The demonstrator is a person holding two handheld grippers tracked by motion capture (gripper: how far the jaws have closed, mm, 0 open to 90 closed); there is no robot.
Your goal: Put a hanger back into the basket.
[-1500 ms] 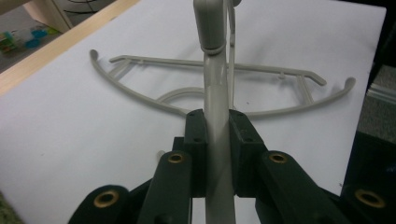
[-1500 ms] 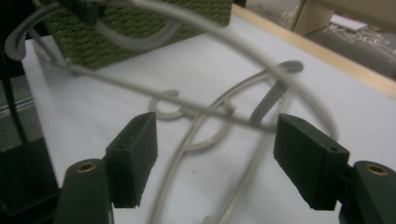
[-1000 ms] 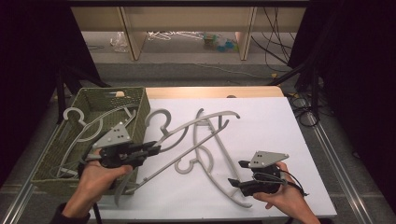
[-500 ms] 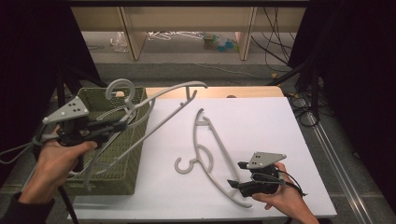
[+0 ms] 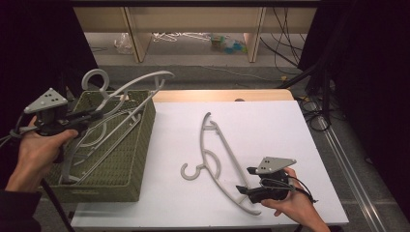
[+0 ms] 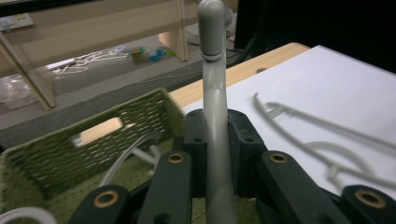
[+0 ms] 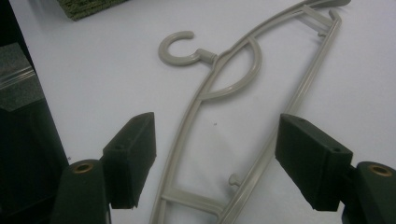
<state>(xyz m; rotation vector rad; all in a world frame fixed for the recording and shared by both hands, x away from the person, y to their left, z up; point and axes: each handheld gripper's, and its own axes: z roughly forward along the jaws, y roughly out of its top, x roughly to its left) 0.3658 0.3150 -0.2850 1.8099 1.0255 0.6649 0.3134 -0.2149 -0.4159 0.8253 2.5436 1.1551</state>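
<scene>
Clamped between the closed black jaws of the left gripper (image 5: 82, 118): a smooth grey moulded-plastic hanger (image 5: 126, 94), its rounded bar running straight up between the pads in the left gripper view, its hook (image 5: 95, 79) and curved arm raised above the basket's far rim. Held tilted over the olive-green woven rectangular basket (image 5: 140, 145), coarse in weave, with an oblong handle slot in one end wall. Inside, more grey hanger bars (image 5: 92, 137) lying crossed on the bottom, leaning toward the left wall.

Flat on the matte white tabletop (image 5: 270, 125), well apart from the basket: a second grey plastic hanger (image 5: 220, 159), thin-ribbed, with a C-shaped hook (image 7: 177, 46), a half-ring under the neck and small pegs along the straight bar. Lower end just beside the right gripper (image 5: 249, 183), which rests low near the front edge with jaws spread wide, nothing between them; in the right gripper view, pads either side of the hanger's bars without touching.

Broad bare white surface right and behind the lying hanger; pale wood strip (image 5: 222, 95) along the far table edge; narrow white gap between basket wall and hook.
</scene>
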